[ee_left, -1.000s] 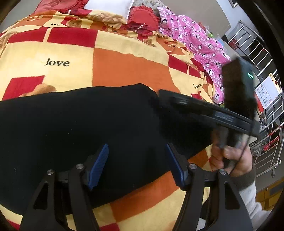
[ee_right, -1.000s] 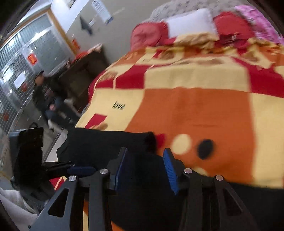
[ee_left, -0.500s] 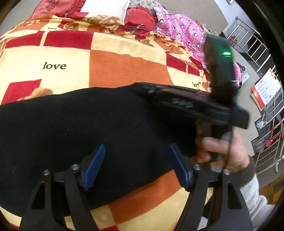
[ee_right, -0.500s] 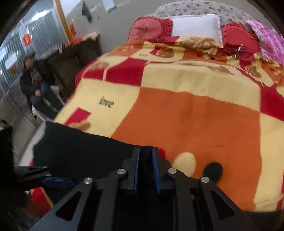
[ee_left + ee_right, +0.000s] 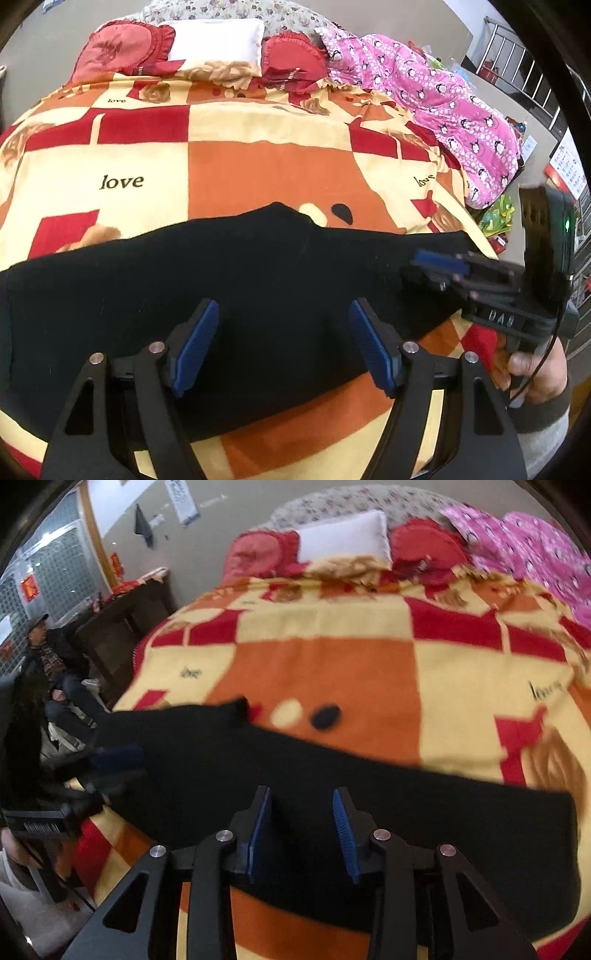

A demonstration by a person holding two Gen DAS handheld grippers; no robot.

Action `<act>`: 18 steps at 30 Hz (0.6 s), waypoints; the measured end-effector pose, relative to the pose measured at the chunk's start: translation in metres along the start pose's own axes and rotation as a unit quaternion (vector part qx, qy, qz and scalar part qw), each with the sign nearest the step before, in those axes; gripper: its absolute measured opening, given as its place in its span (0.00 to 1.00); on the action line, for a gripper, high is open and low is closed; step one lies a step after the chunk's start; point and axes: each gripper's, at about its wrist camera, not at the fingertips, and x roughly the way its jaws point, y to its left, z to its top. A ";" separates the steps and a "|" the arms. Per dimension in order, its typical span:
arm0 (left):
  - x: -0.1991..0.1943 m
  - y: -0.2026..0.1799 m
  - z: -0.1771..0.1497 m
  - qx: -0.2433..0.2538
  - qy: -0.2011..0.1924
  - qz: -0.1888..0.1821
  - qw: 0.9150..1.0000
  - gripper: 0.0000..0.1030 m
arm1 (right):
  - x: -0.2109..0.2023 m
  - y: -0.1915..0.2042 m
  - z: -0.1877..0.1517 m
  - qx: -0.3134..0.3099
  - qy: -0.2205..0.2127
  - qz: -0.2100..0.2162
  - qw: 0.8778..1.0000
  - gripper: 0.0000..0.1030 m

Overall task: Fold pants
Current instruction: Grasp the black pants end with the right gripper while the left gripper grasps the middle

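Observation:
Black pants (image 5: 258, 280) lie flat across the near part of the bed, stretched left to right; they also show in the right wrist view (image 5: 369, 797). My left gripper (image 5: 280, 343) is open and empty, hovering over the pants' near edge. My right gripper (image 5: 303, 827) is open with nothing between its pads, above the pants' near edge. In the left wrist view the right gripper (image 5: 439, 262) sits at the pants' right end. In the right wrist view the left gripper (image 5: 114, 757) sits at their left end.
An orange, red and yellow checked blanket (image 5: 266, 166) covers the bed. Red cushions and a white pillow (image 5: 214, 40) lie at the head. A pink penguin-print garment (image 5: 454, 103) lies along the right side. A seated person (image 5: 51, 664) and dark furniture are left of the bed.
My right gripper was shut on the pants' fabric half a second ago and has now opened and pulled back to the right. The pants now lie flatter. The left gripper stays open.

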 end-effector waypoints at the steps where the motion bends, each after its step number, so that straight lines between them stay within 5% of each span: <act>1: 0.002 -0.001 0.000 0.002 0.001 0.004 1.000 0.71 | 0.001 -0.004 -0.005 0.004 0.005 -0.002 1.000 0.35; 11: 0.015 -0.011 -0.006 0.019 0.012 0.028 0.999 0.71 | -0.024 -0.015 -0.045 0.026 -0.007 0.001 1.000 0.36; 15: 0.015 -0.021 -0.003 0.028 0.012 0.019 0.999 0.71 | -0.047 -0.030 -0.047 0.050 -0.026 -0.009 0.998 0.54; 18: 0.021 -0.027 -0.002 0.022 0.021 0.005 1.000 0.71 | -0.053 -0.038 -0.048 0.048 -0.026 -0.038 0.998 0.54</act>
